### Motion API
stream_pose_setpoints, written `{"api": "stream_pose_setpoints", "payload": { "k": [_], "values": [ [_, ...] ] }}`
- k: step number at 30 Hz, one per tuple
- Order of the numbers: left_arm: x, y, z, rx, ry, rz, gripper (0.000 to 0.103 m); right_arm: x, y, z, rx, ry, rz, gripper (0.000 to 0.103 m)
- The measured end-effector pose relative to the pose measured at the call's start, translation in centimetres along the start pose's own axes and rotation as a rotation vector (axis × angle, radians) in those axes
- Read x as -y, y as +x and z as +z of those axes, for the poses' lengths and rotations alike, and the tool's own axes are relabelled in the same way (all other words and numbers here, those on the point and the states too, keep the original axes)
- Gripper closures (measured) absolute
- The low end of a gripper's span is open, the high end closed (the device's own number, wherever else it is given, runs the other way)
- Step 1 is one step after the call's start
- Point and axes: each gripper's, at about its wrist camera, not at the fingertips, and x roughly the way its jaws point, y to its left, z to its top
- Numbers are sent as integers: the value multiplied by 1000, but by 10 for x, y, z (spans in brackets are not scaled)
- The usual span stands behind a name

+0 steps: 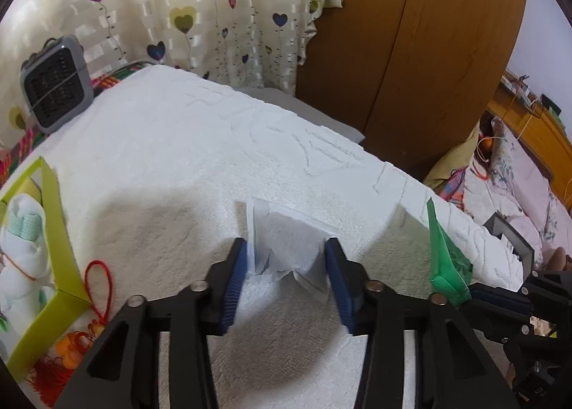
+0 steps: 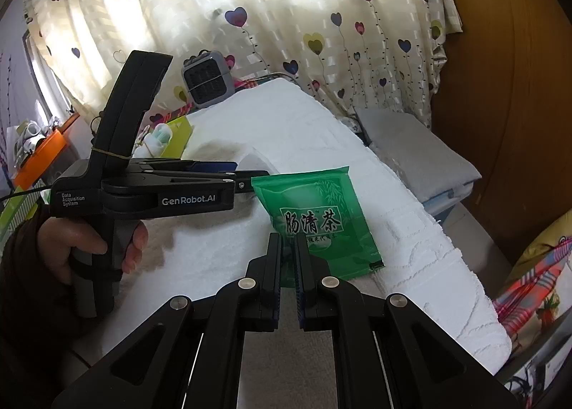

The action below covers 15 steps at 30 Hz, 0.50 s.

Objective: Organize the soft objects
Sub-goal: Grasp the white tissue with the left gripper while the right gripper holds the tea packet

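Pinching the green packet by its near edge, right gripper pressed together; left gripper spread around a crumpled white tissue, pads apparently at its sides. Judged partway: socks already in the green box far left, packet and tissue still unsorted on the white towel.

backlit heart-print curtain, brown wooden wardrobe, grey fan heater beside it
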Motion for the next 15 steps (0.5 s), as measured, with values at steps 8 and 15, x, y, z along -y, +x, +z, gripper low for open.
{"api": "stream_pose_setpoints", "payload": {
  "k": [8,15],
  "values": [
    [-12,-3,-2,8,-51,-19,80,0,1,0,-4,-2,-2,96],
    [-16,-12,-7,28,-73,-27,81,-3,1,1,-2,-12,-6,96]
  ]
}}
